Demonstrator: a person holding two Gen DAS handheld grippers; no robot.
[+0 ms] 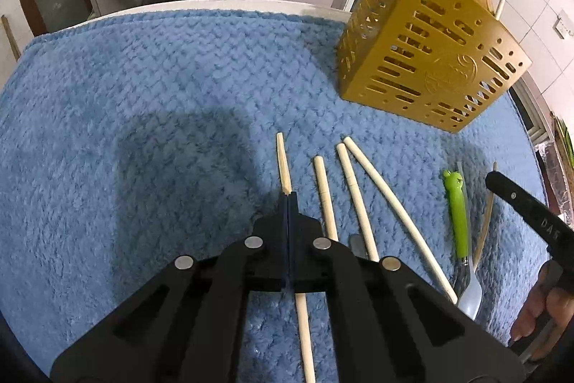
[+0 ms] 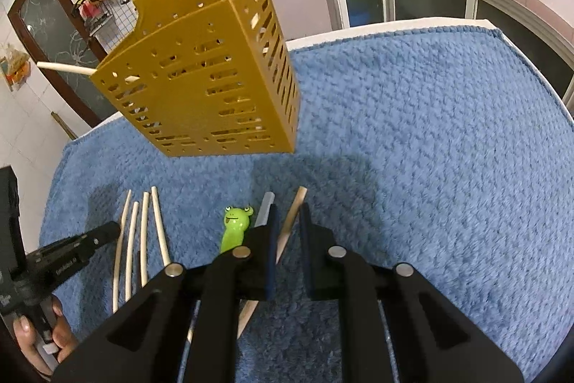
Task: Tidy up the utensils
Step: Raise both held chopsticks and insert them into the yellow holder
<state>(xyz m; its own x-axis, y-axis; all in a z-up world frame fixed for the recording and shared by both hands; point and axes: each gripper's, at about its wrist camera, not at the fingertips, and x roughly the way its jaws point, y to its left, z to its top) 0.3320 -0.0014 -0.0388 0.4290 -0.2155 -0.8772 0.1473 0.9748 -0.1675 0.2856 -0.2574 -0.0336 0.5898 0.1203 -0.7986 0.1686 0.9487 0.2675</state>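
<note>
Left tool [image 1: 288, 200] pinching one pale wooden chopstick [image 1: 283, 164] lying on the fuzzy blue towel [image 1: 161, 88] covering the worktop, fingers fully closed on it. Right tool [image 2: 288, 221] hovering narrowly parted around a tapered brown wooden chopstick [image 2: 292, 221], not clamping. Three more pale chopsticks [image 1: 353, 189] lying just beside, green frog-handled utensil [image 2: 235, 227] nearby. Perforated golden plastic utensil holder [image 2: 211, 85] standing beyond, holding sticks.
</note>
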